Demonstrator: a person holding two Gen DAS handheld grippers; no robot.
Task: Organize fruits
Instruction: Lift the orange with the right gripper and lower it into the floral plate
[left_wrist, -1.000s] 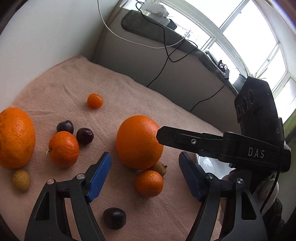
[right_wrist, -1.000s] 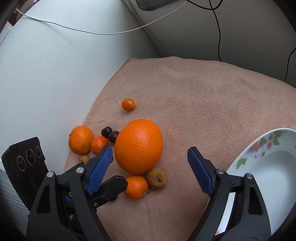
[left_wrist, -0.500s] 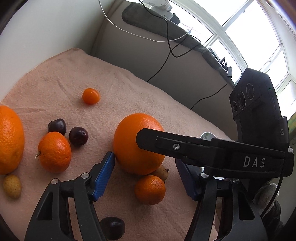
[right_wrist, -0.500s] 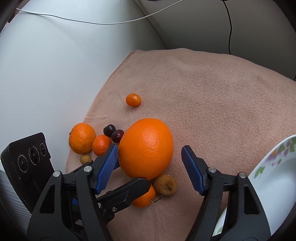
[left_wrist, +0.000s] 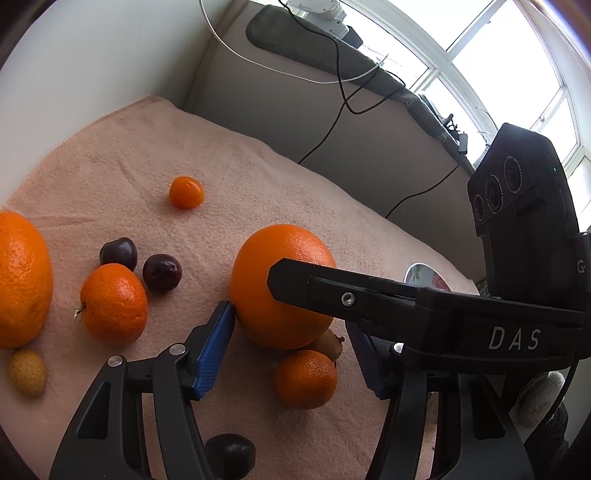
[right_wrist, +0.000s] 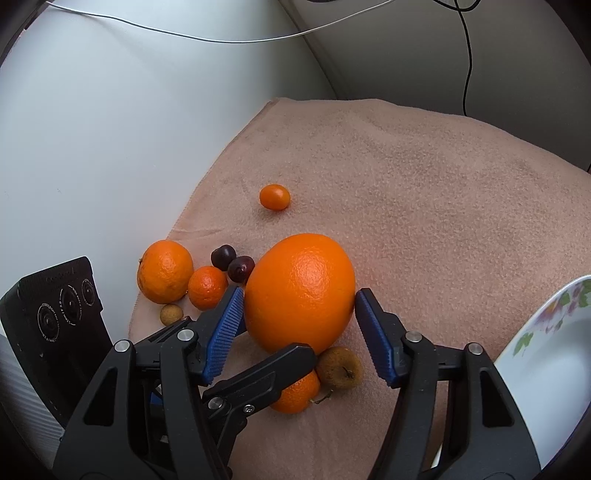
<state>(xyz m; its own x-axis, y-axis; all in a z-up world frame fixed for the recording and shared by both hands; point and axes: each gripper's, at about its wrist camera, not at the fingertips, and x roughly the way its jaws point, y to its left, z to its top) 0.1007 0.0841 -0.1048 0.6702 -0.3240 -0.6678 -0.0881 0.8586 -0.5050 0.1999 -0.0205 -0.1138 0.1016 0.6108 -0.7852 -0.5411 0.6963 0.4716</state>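
Both tongs close around the big orange (right_wrist: 300, 291) (right tongs (right_wrist: 299, 325) touch it; left tongs' (left_wrist: 291, 350) grip unclear).

A black finger hides half the small mandarin (right_wrist: 301, 391).

The left gripper (left_wrist: 291, 354) is closing around a mandarin (left_wrist: 306, 379) on the towel (left_wrist: 258, 184), its left pad touching the big orange (left_wrist: 280, 284).

A home room: towel-covered table (right_wrist: 443, 192), floral plate (right_wrist: 554, 350), cluttered windowsill (left_wrist: 332, 66) with cables.
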